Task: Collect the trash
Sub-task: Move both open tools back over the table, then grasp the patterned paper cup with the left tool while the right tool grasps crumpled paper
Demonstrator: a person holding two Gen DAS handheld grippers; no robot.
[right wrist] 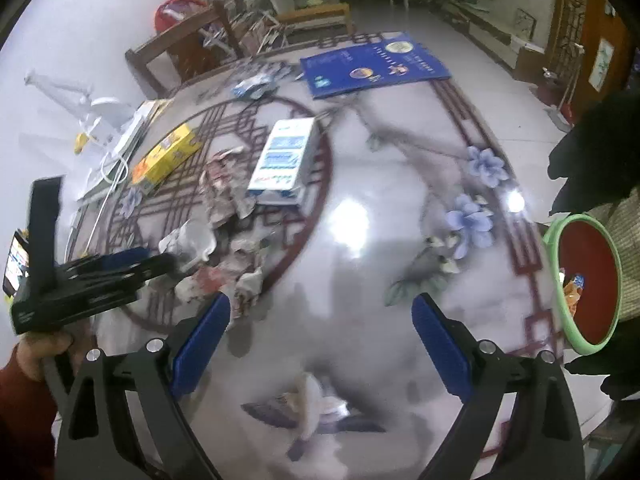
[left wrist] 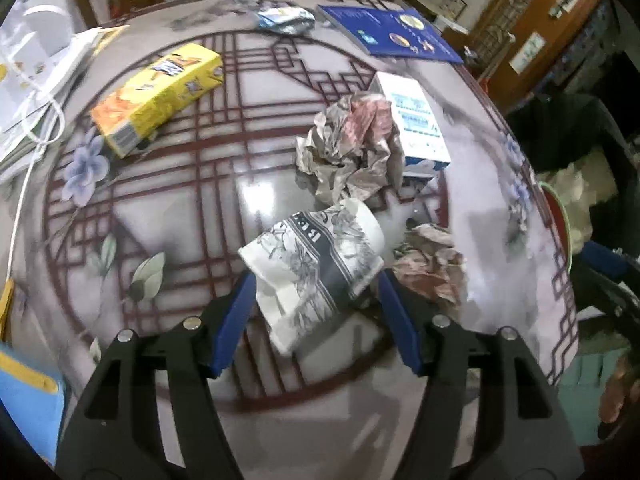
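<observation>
A crushed white paper cup (left wrist: 316, 256) with a grey print lies on its side on the patterned round table (left wrist: 200, 200). My left gripper (left wrist: 316, 278) points down at it, open, one blue pad on either side of the cup. In the right wrist view the same gripper (right wrist: 170, 260) reaches the cup (right wrist: 188, 240) from the left. Crumpled brownish paper (left wrist: 352, 148) sits just beyond the cup, and a pinkish wad (left wrist: 432, 268) lies to its right. My right gripper (right wrist: 320, 340) hangs open over bare tabletop with nothing between its fingers.
A red bin with a green rim (right wrist: 576, 220) stands off the table's right edge. A yellow box (left wrist: 160, 92), a white-and-blue box (left wrist: 416, 120), a blue booklet (left wrist: 392, 32) and a blue-white wrapper (left wrist: 286, 20) lie on the table. Papers and a white cable (left wrist: 24, 184) crowd the left edge.
</observation>
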